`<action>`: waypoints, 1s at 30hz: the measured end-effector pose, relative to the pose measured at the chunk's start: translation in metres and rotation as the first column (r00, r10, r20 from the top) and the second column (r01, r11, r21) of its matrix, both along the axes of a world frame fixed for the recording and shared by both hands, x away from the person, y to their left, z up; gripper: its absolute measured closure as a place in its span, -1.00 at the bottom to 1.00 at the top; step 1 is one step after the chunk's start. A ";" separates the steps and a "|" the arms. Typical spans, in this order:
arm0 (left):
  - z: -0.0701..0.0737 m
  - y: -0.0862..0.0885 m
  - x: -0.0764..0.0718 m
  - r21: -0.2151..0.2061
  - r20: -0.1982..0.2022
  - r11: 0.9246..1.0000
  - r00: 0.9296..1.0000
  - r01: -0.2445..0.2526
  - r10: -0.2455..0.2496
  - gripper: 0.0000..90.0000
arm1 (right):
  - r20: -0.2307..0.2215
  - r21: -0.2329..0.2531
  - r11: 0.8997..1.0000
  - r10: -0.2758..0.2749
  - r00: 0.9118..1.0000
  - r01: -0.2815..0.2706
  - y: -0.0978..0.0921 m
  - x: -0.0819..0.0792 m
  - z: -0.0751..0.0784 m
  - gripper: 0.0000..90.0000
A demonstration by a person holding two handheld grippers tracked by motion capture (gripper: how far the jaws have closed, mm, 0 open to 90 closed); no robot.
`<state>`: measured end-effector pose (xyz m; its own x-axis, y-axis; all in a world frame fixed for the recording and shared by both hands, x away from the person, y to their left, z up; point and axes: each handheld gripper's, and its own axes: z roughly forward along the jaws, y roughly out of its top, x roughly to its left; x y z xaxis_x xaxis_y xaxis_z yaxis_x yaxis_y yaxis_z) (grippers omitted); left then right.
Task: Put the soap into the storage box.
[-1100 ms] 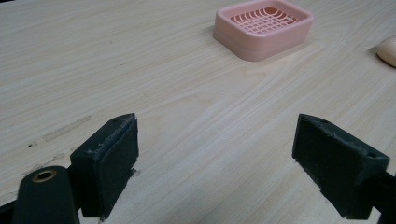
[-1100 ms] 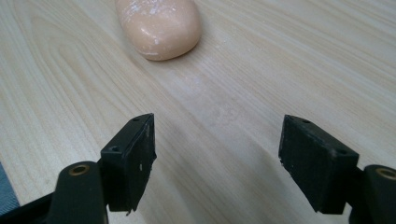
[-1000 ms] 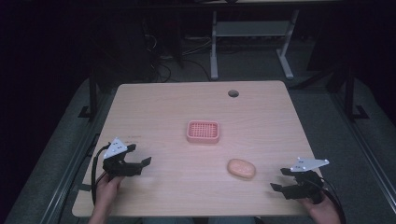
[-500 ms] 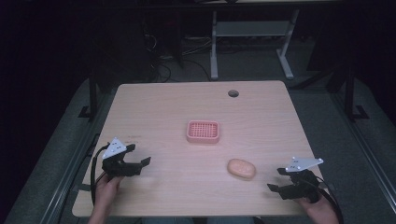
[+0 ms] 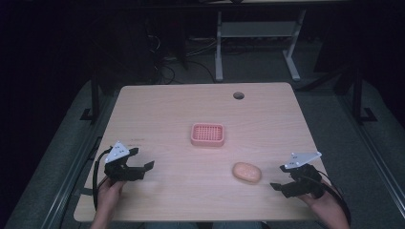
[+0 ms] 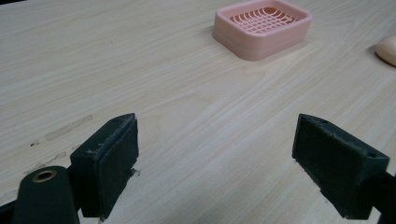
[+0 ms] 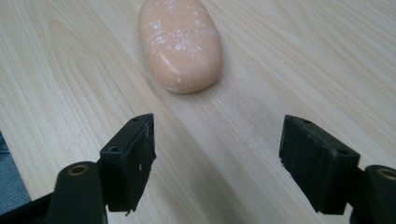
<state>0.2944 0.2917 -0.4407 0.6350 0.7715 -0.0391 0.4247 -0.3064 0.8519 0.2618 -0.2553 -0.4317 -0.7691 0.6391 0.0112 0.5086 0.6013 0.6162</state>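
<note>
Soap bar lies flat on the table, near-right, just left of the right gripper, jaws wide, nothing held. Pink soap dish sits mid-table, apart from the soap. Left gripper near-left, jaws wide, empty.
</note>
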 end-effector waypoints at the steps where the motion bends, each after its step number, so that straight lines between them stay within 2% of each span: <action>1: 0.000 0.000 0.000 0.000 0.000 1.000 1.000 0.000 0.000 -0.68 | -0.004 -0.016 1.000 0.012 1.000 -0.012 0.004 0.003 0.004 -0.42; 4: 0.000 0.000 0.000 -0.011 0.003 1.000 1.000 -0.005 0.005 -0.68 | -0.006 -0.025 0.999 0.024 1.000 -0.024 0.007 0.005 0.007 -0.42; 8: 0.001 0.002 0.000 -0.006 0.001 1.000 1.000 -0.007 0.007 -0.68 | -0.014 -0.052 0.997 0.056 0.998 -0.057 0.018 0.011 0.016 -0.42; 13: 0.001 0.002 0.000 -0.006 0.001 1.000 1.000 -0.005 0.005 -0.68 | -0.021 -0.073 0.993 0.086 0.996 -0.087 0.029 0.016 0.021 -0.42; 14: 0.001 0.002 0.000 -0.009 -0.001 1.000 1.000 -0.005 0.005 -0.68 | -0.027 -0.091 0.990 0.104 0.994 -0.106 0.035 0.019 0.022 -0.42; 17: 0.000 0.002 0.000 -0.009 -0.002 1.000 1.000 -0.005 0.005 -0.68 | -0.030 -0.106 0.987 0.120 0.992 -0.122 0.040 0.022 0.023 -0.42; 23: 0.001 0.003 0.000 -0.006 -0.001 1.000 1.000 -0.004 0.004 -0.68 | -0.050 -0.150 0.972 0.178 0.983 -0.184 0.060 0.034 0.021 -0.42; 25: 0.001 0.003 0.000 -0.006 -0.001 1.000 1.000 -0.005 0.005 -0.68 | -0.052 -0.154 0.970 0.182 0.982 -0.188 0.062 0.035 0.021 -0.42; 26: 0.001 0.003 0.000 -0.011 0.001 1.000 1.000 -0.006 0.006 -0.68 | -0.064 -0.171 0.965 0.193 0.979 -0.201 0.068 0.037 0.020 -0.42; 27: 0.001 0.003 0.000 -0.011 0.001 1.000 1.000 -0.006 0.006 -0.68 | -0.064 -0.171 0.965 0.193 0.979 -0.201 0.068 0.037 0.020 -0.42; 28: 0.001 0.003 0.000 -0.010 0.000 1.000 1.000 -0.005 0.005 -0.68 | -0.069 -0.188 0.959 0.200 0.977 -0.210 0.072 0.039 0.019 -0.42; 30: 0.001 0.003 0.000 -0.011 -0.001 1.000 1.000 -0.004 0.004 -0.68 | -0.075 -0.199 0.956 0.205 0.976 -0.216 0.076 0.041 0.018 -0.42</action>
<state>0.2947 0.2947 -0.4395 0.6316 0.7738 -0.0478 0.4266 -0.2954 0.8548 0.3028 -0.1797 -0.4135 -0.8884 0.4553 -0.0587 0.3851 0.8087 0.4446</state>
